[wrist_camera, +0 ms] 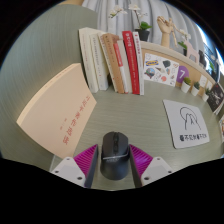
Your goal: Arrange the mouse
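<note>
A dark grey computer mouse (pixel 113 158) sits between the two pink pads of my gripper (pixel 113 150). The left pad (pixel 88 160) and the right pad (pixel 137 160) press on its sides, so the gripper is shut on the mouse. It is held above the grey-green table (pixel 130 110), which lies well below. A white mouse mat (pixel 190 122) with a black line logo and printed text lies on the table ahead and to the right of the fingers.
A large beige booklet (pixel 62 105) lies ahead on the left. A row of books (pixel 108 60), one with a red spine, lies beyond the fingers. Printed cards (pixel 160 68) and wooden hand figures (pixel 146 30) stand at the far side.
</note>
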`<action>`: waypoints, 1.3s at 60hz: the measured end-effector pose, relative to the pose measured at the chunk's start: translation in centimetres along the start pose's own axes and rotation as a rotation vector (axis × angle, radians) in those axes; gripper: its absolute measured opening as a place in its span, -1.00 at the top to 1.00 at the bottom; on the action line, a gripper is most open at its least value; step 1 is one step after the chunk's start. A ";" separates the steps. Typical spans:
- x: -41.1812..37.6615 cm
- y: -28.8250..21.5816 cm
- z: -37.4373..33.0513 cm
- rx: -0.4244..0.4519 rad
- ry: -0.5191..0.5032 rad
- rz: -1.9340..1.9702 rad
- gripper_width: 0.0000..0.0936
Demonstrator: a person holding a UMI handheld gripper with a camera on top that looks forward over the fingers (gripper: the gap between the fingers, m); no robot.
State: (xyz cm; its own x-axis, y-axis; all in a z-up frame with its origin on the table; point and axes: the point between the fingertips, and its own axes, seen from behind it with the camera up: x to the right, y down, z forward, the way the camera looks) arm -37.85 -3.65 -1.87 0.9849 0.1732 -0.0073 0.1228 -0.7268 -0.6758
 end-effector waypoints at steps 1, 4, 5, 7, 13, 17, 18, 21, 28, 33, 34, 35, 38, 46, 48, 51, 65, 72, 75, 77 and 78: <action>0.1 -0.1 0.1 -0.005 0.001 0.003 -0.17; 0.3 -0.1 0.2 -0.022 0.010 0.012 0.00; 0.4 -0.1 0.3 -0.030 0.010 0.012 0.01; 0.4 -0.1 0.3 -0.046 0.007 0.007 0.03; 0.4 0.2 0.3 -0.107 0.010 -0.001 0.17; 0.4 0.2 0.3 -0.139 0.013 -0.006 0.27; 0.4 0.2 0.4 -0.148 0.012 -0.006 0.27; 0.4 -0.1 0.5 -0.165 0.007 -0.001 0.35; 1.0 -1.8 -0.2 -0.166 -0.012 -0.017 0.35; 2.8 -5.5 -2.2 -0.085 -0.005 -0.020 0.34; 3.4 -6.4 -2.7 -0.066 0.003 -0.016 0.34; 4.1 -7.3 -3.2 -0.046 0.010 -0.011 0.34; 5.9 -10.4 -4.8 0.017 0.022 0.000 0.34; 12.8 -18.5 -9.0 0.180 0.087 0.001 0.34; 14.6 -20.0 -9.7 0.213 0.103 0.000 0.34; 17.3 -21.9 -10.5 0.250 0.117 0.003 0.34; 28.2 -21.9 -7.8 0.270 0.144 0.053 0.34; 31.4 -17.2 -3.7 0.154 0.138 0.041 0.35; 32.1 -15.1 -1.9 0.105 0.125 0.036 0.35; 32.4 -13.8 -0.7 0.082 0.122 0.036 0.35; 32.6 -13.2 -0.1 0.068 0.119 0.038 0.35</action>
State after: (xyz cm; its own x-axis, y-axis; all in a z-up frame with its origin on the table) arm -7.40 11.53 6.93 0.9967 0.0634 0.0510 0.0806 -0.6835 -0.7255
